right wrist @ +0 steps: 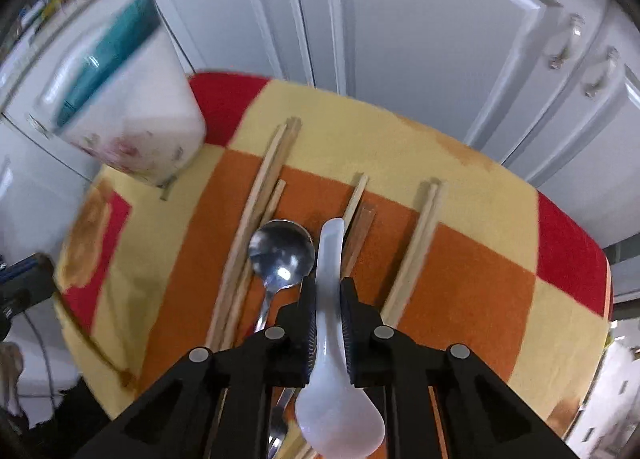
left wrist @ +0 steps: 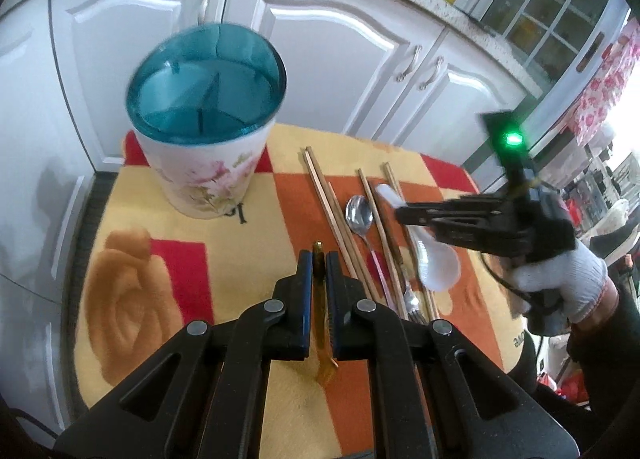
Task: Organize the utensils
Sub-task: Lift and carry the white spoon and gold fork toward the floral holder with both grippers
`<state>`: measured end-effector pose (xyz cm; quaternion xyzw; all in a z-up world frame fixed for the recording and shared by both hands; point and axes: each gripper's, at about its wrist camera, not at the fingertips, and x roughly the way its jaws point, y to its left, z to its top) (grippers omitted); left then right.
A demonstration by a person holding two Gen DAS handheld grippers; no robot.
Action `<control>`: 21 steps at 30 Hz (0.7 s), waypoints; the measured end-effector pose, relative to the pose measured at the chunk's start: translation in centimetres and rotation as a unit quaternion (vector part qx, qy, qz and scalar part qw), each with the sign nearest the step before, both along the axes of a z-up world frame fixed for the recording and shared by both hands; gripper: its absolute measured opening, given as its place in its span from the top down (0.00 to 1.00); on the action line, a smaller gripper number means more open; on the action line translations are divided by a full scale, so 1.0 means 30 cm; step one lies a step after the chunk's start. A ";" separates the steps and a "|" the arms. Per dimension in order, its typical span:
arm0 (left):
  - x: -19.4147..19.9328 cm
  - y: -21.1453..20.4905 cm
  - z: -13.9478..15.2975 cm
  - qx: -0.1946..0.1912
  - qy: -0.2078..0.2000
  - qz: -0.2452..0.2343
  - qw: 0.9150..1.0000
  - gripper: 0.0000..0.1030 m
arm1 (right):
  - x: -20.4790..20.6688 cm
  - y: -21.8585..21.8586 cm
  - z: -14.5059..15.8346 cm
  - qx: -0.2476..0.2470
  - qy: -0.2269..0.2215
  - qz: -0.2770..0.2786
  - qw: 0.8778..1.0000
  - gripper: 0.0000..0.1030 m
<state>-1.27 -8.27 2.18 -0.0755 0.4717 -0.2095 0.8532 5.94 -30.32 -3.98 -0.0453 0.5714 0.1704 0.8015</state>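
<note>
1. The counter (left wrist: 280,187) wore a checked cloth of yellow, orange and red, with white cabinet doors (left wrist: 332,59) behind it.
2. The utensil holder (left wrist: 204,115), a white floral pot with a divided teal insert, stood upright at the cloth's far left corner.
3. To the right of the utensil holder, wooden chopsticks (left wrist: 332,211) lay in loose pairs on the orange square, running front to back.
4. Among the chopsticks, well right of the utensil holder, lay a metal spoon (left wrist: 359,213), bowl toward the cabinets, and a fork (left wrist: 412,303) nearer the front edge.
5. The right claw (right wrist: 328,295), held by a white-gloved hand (left wrist: 560,279), was clamped on the handle of a white ceramic spoon (right wrist: 332,379), lifted above the chopsticks, right of the utensil holder.
6. The left claw (left wrist: 319,271) was pinched on a thin amber plastic utensil (left wrist: 322,323), raised over the cloth in front of the utensil holder.
</note>
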 end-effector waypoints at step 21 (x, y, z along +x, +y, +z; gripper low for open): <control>0.056 0.222 0.439 -0.037 -0.111 0.040 0.992 0.96 | -0.040 0.168 0.557 0.228 -0.160 -0.006 0.961 0.89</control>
